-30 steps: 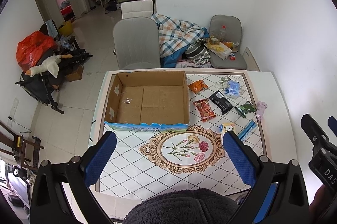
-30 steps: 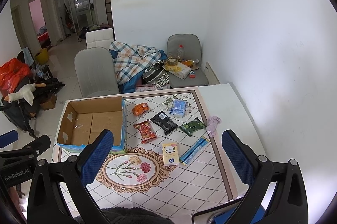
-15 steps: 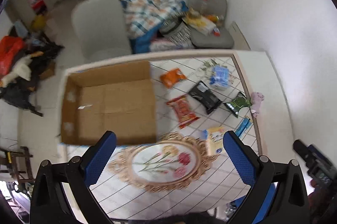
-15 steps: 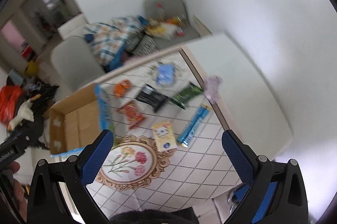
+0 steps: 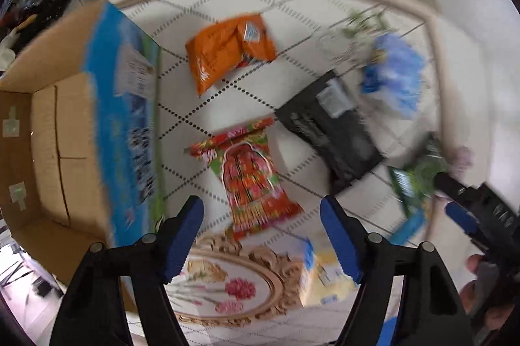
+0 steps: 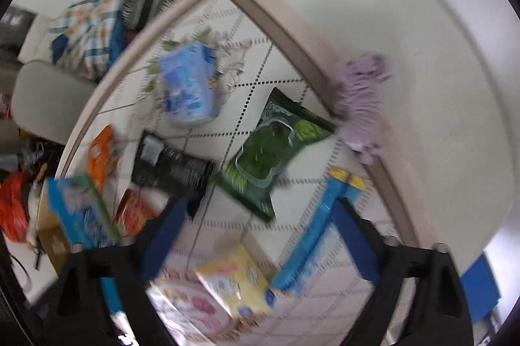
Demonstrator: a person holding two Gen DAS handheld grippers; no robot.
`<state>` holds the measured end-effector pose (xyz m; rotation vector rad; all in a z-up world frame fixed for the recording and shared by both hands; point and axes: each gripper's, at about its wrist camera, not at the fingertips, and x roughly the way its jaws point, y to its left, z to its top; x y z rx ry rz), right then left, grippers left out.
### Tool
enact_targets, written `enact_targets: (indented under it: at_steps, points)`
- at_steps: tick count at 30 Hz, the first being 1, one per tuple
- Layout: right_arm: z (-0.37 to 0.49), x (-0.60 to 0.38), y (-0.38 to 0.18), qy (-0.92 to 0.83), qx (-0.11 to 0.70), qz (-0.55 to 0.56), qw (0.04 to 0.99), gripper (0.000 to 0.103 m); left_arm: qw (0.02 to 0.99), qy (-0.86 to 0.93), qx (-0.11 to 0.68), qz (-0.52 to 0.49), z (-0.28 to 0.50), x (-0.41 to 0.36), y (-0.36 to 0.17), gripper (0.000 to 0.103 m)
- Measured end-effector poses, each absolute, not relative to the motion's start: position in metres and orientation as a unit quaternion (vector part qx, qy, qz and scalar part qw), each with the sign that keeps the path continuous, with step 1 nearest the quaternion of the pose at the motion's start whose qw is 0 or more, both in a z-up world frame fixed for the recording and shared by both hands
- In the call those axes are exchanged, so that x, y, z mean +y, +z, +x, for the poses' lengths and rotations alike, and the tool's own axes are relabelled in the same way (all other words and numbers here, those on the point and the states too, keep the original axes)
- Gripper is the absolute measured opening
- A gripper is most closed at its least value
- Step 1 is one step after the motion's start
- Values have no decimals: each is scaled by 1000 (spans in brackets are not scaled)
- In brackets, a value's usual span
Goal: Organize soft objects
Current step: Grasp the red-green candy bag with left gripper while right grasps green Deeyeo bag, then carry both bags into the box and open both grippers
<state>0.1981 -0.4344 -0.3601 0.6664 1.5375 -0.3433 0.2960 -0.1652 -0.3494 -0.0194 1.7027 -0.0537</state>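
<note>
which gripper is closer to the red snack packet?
Left. The left gripper straddles the red snack packet, jaws closing, not touching; the right gripper is over the green packet.

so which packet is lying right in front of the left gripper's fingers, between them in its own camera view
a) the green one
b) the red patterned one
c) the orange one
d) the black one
b: in the left wrist view the red patterned packet lies flat on the tablecloth just ahead of the left gripper, centred between its blue pads, which do not touch it; the orange packet lies farther off.
</note>
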Motion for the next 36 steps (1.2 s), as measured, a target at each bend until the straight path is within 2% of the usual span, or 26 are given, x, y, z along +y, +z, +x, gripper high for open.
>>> enact_targets:
  at_steps: [4, 5, 6, 7, 10, 15, 16, 17, 19, 24, 27, 36]
  points:
    - [218, -443, -400, -166, 690, 324, 625, 82, 624, -7, 781, -16, 305, -167, -389, 72]
    - [222, -444, -411, -170, 696, 329, 616, 77, 614, -6, 789, -25, 305, -166, -396, 72]
    - [224, -444, -418, -170, 699, 332, 610, 61, 605, -6, 795, -37, 305, -165, -404, 72]
    - [227, -443, -427, -167, 707, 332, 601, 55, 600, -1, 799, -37, 306, -165, -412, 72]
    - [224, -436, -439, -139, 723, 320, 596, 48, 586, 2, 810, -26, 306, -167, -428, 72]
    - [219, -422, -444, -87, 758, 248, 597, 45, 599, -2, 800, -37, 307, -166, -440, 72]
    - [218, -420, -445, -81, 761, 237, 599, 46, 604, -1, 796, -40, 308, -166, -443, 69]
    - [219, -418, -446, -80, 761, 231, 601, 46, 608, 0, 793, -39, 310, -165, -440, 65]
    - [218, -416, -449, -86, 760, 230, 602, 47, 621, -2, 783, -32, 310, -164, -432, 45]
    - [214, -409, -458, -106, 758, 229, 601, 46, 627, -19, 779, -8, 301, -169, -424, 43]
    - [215, -399, -459, -106, 756, 212, 610, 36, 635, -24, 772, 0, 288, -179, -421, 42]
    - [198, -377, -408, -62, 721, 225, 652, 32, 699, -96, 709, -5, 254, -191, -323, 42]
